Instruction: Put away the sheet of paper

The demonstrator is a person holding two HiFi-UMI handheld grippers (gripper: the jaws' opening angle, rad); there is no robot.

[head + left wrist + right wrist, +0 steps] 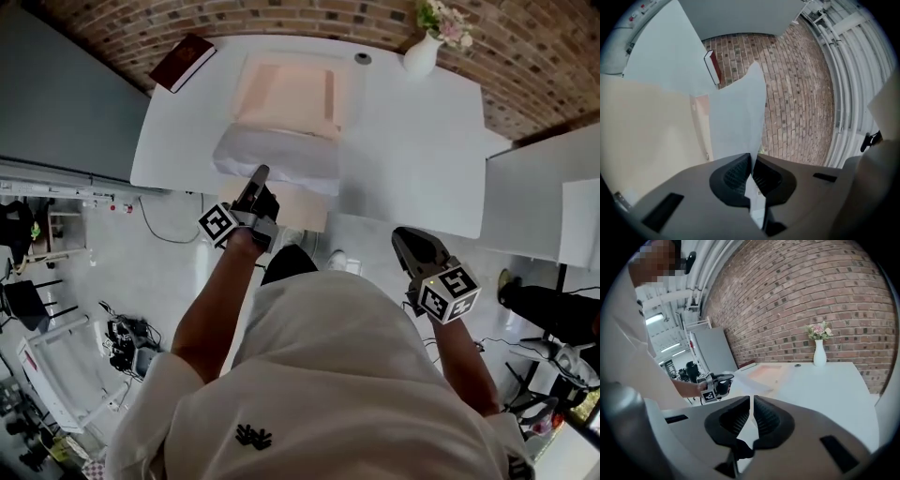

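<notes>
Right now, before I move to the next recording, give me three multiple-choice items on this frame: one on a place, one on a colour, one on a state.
1. Where on the table does the vase stand?
A) at the far edge
B) at the near edge
C) in the middle

2. What colour is the book?
A) blue
B) dark red
C) green

3. What is the left gripper doing?
A) standing open and empty
B) clamping a pen
C) clamping the sheet of paper

Key:
1 A, since the head view shows it by the wall.
2 B, since its cover shows dark red in the head view.
3 C, since the left gripper view shows the white sheet running between the closed jaws.
</notes>
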